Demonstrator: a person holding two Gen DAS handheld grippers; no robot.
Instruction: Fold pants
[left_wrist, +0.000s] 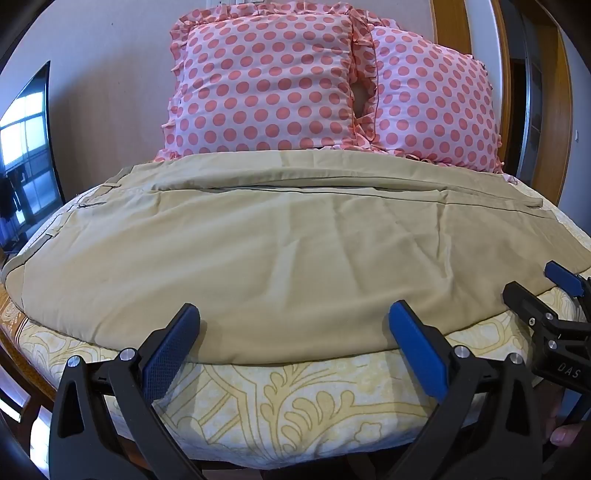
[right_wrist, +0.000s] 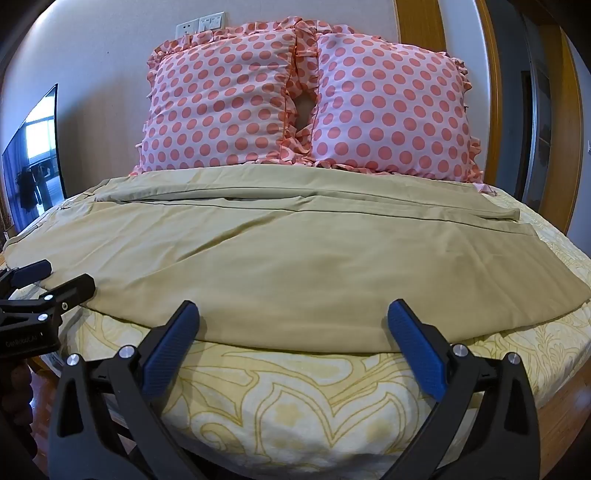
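**Pants spread flat on the bed, both grippers open at the near edge**

The beige pants (left_wrist: 258, 236) lie flat across the bed (left_wrist: 295, 406), which has a cream cover with a yellow pattern. They lie sideways to the cameras: the waistband (left_wrist: 44, 243) with its belt loops is at the left, and the legs run to the right. One leg lies over the other, so that a long seam crosses the cloth in the far part. The near edge of the pants lies close to the near edge of the bed, and some soft wrinkles show in the middle of the cloth.

The left gripper (left_wrist: 293, 347) is at the near edge of the pants, toward the waist end. Its blue fingers (left_wrist: 168, 362) are wide apart and hold nothing; their tips are just at the hem of the cloth. The right gripper (right_wrist: 293, 347) is at the same near edge, more toward the leg end. Its fingers (right_wrist: 417, 358) are also wide apart and hold nothing. Each gripper shows at the side of the other camera's view, so the two are near each other.

Behind the pants, two pink pillows (right_wrist: 295, 107) with red dots stand side by side against the wall. A dark screen (right_wrist: 33, 158) stands at the left of the bed.
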